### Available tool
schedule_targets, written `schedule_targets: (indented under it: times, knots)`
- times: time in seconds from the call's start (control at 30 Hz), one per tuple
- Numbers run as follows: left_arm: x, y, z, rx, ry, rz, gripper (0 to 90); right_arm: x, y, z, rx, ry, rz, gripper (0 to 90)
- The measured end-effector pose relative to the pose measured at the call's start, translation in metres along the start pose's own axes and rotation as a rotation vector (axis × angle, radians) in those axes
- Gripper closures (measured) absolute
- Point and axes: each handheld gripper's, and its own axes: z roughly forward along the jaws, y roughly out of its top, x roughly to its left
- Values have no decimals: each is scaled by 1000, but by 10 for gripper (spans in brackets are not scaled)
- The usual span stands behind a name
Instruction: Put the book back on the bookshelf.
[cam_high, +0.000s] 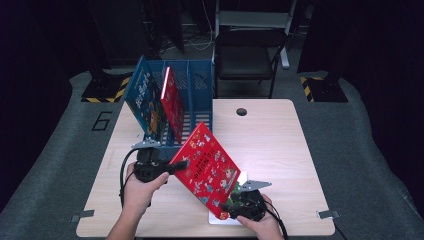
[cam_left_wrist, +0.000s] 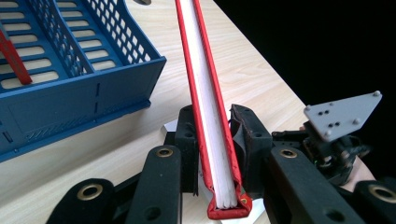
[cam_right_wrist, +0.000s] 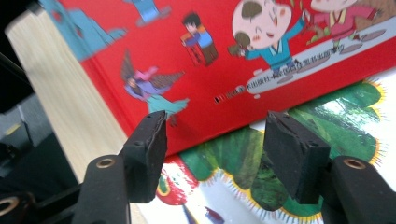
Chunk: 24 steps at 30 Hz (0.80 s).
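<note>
High view, left to right: blue file rack (cam_high: 192, 95) standing at the table's (cam_high: 280, 145) far left corner, two books upright in its slots, one blue-covered (cam_high: 145, 102), one red (cam_high: 172, 102). Just in front, left gripper (cam_high: 181, 165) clenched on the upper corner of the red picture book (cam_high: 207, 167), tilted, lifted off the tabletop near the front edge. In the left gripper view, both jaws pressing the red covers, white page block (cam_left_wrist: 208, 116) between. Right gripper (cam_high: 235, 200) at the book's lower end, near the front edge; in the right gripper view, jaws apart, gripping nothing, red cover just ahead, another book with a green picture (cam_right_wrist: 261, 149) lying flat underneath.
</note>
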Motion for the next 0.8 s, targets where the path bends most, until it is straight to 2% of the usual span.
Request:
schedule_targets:
  times: [0.13,0.2,0.33,0.43,0.57,0.6,0.67,0.77,0.8]
  knots:
    - [-1,1,0,4,11,2,740,14,-2,-1,-10,-10,-61,328]
    - [-1,1,0,-1,14,4,737,21,-4,4,19,-8,-112,301]
    - [-3,0,0,-4,14,5,739,32,-9,14,74,-64,-230,284]
    - [-3,0,0,-9,13,-2,741,36,-8,17,63,-105,-265,281]
    - [-4,2,1,-7,7,-3,747,37,-9,18,68,-121,-254,297]
    - [-5,3,1,-3,7,-4,749,36,-8,17,67,-131,-269,309]
    - [-6,4,1,-2,6,-2,753,35,-8,17,67,-111,-244,309]
    - [-10,8,2,6,3,4,760,33,-6,18,63,-120,-256,312]
    - [-11,10,3,6,7,4,763,33,-5,18,69,-112,-242,322]
